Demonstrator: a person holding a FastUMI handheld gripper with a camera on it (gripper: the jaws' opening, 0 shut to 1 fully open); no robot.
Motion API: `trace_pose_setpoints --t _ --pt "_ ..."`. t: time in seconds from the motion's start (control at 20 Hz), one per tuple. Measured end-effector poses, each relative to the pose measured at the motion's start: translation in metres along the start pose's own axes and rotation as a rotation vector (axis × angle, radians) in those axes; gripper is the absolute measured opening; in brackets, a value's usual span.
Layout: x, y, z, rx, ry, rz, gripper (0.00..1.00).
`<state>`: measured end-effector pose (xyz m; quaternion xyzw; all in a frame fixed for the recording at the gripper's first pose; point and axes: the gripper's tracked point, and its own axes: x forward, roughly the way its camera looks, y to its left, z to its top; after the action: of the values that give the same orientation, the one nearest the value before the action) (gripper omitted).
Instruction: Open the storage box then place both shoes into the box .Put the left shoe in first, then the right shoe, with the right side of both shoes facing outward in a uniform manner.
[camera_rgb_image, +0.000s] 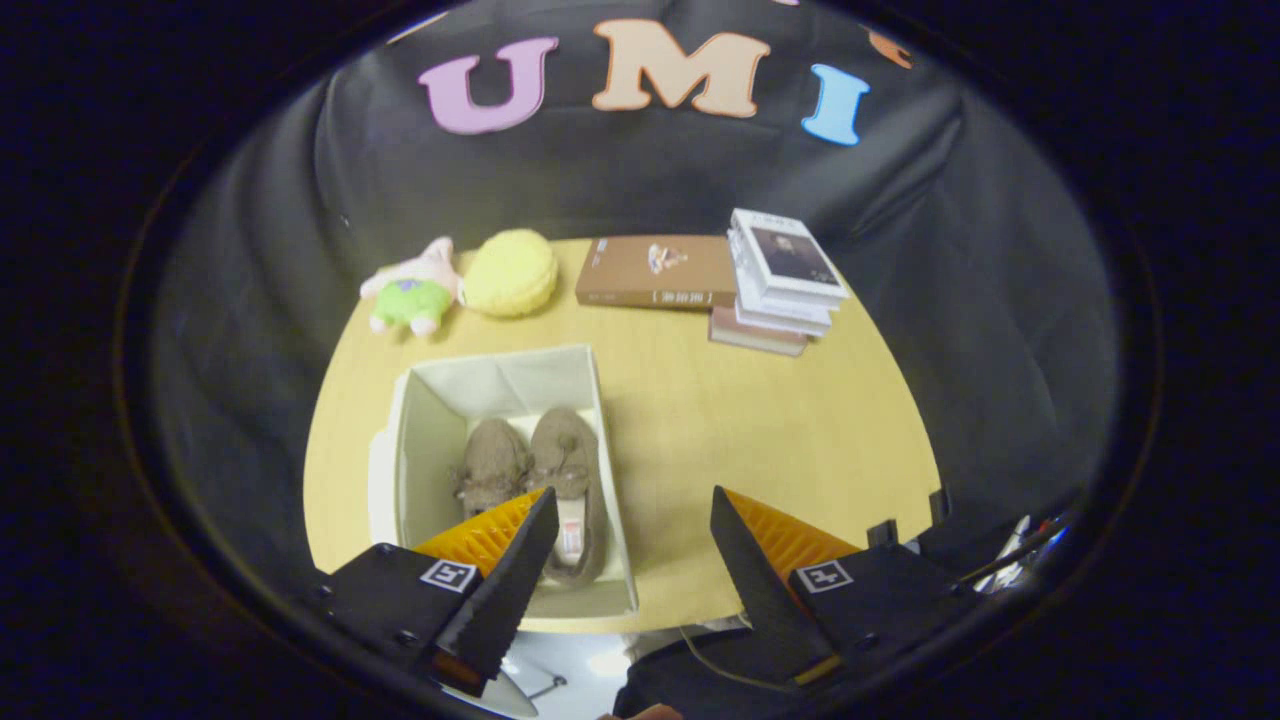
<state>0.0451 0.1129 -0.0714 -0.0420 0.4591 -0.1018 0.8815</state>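
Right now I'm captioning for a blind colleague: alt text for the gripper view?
Two brown shoes lie side by side in an open white storage box on a wooden table. The gripper hangs open above, holding nothing.

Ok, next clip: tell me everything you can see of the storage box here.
The storage box is an open-topped, cream-white rectangular bin, apparently fabric-covered, with straight upright walls. It stands upright on the yellow wooden table, toward its near edge, below the plush toys. Inside, two brown fuzzy shoes lie side by side on its floor. A pale flap, possibly the lid, hangs along its outer side. The gripper is above, jaws open and empty; one finger overlaps the box's near corner in the gripper view.
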Motion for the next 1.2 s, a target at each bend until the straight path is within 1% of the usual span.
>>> trace_pose_setpoints --t 0.05,0.3,0.4,0.5,0.6,0.75,0.95,1.05,1.2 --pt "0.001 -0.008 0.011 0.018 -0.058 0.012 1.00" --pt "-0.003 -0.063 0.068 0.073 -0.363 0.020 0.99" --pt "-0.004 -0.085 0.089 0.082 -0.493 0.016 0.99" --pt "-0.008 -0.101 0.109 0.066 -0.614 0.024 0.99" --pt "-0.014 -0.118 0.119 0.031 -0.700 0.007 0.99" --pt "-0.024 -0.124 0.131 0.045 -0.842 0.035 0.99" --pt "-0.035 -0.131 0.125 0.036 -0.942 0.045 0.99" --pt "-0.042 -0.133 0.122 0.051 -0.983 0.055 0.99" --pt "-0.053 -0.131 0.114 0.067 -1.021 0.086 0.99"
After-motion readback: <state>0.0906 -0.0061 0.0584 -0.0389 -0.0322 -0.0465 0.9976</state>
